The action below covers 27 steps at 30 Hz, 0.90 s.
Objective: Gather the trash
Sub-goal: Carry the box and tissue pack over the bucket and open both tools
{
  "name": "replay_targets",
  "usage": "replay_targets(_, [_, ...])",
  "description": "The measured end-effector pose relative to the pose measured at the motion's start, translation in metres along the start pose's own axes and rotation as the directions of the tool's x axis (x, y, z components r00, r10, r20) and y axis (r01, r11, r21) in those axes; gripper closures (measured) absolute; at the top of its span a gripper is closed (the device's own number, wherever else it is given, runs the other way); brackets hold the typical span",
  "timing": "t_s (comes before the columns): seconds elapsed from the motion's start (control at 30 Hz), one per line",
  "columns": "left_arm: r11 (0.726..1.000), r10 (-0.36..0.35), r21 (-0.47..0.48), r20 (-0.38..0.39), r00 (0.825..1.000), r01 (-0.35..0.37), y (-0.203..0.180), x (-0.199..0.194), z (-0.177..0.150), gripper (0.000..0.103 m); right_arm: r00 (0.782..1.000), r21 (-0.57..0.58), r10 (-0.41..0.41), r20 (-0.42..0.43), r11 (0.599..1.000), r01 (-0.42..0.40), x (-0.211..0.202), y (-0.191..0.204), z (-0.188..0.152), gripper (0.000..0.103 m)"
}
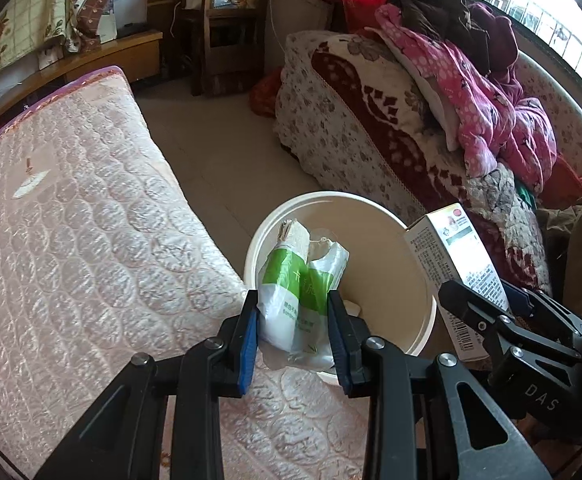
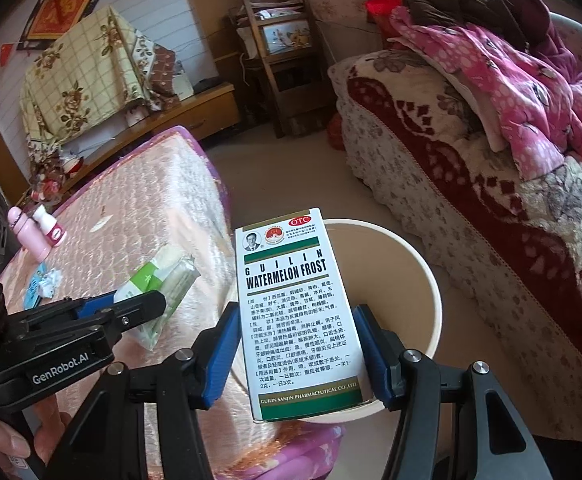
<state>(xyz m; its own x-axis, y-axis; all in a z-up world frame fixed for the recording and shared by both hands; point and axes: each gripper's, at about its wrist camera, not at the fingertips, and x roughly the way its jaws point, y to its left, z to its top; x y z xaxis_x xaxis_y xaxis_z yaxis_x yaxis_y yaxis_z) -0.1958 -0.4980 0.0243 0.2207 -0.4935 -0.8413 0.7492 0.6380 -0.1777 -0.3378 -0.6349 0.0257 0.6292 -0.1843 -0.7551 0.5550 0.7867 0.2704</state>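
My left gripper [image 1: 294, 322] is shut on a green-and-white plastic tissue packet [image 1: 299, 280], held over the near rim of a white round bin [image 1: 419, 280] beside the table. The packet also shows in the right wrist view [image 2: 159, 288]. My right gripper [image 2: 297, 344] is shut on a white medicine box [image 2: 295, 308] printed "Watermelon Frost", held upright above the bin [image 2: 427, 280]. That box also shows in the left wrist view [image 1: 451, 256], at the bin's right rim. A small white scrap [image 1: 353, 308] lies inside the bin.
The table has a pink quilted cover [image 1: 91, 240]. On it lie a pink bottle [image 2: 29, 232], a small white bottle [image 2: 51, 226] and crumpled paper on a blue packet [image 2: 45, 284]. A sofa with blankets and clothes [image 1: 431, 120] stands right of the bin.
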Motion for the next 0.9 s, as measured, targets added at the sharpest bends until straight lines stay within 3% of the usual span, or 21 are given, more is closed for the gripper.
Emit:
replay_targets(0.6, [1.0,-0.017,0.007,-0.038,0.999,0.017,-0.01,0.019,0.001,0.067,0.999,0.039,-0.02,-0.036,0.999,0.022,0.018,-0.018,-0.004,0.042])
replay_targets(0.77, [1.0,-0.029,-0.003,-0.034,0.999,0.029,-0.008,0.015,0.004,0.053,0.999,0.041,-0.028,-0.025,0.999,0.029,0.019,-0.018,-0.002,0.041])
replay_targets(0.83, [0.999,-0.029,-0.013,-0.033,0.999,0.029,-0.005,0.01,0.003,0.048,0.999,0.038,-0.039,-0.029,0.998,0.04,0.02,-0.017,-0.002,0.036])
replay_targets(0.9, [1.0,-0.023,-0.017,-0.024,0.999,0.023,-0.003,0.006,0.003,0.048,0.999,0.048,-0.041,-0.036,0.998,0.042,0.021,-0.018,-0.002,0.035])
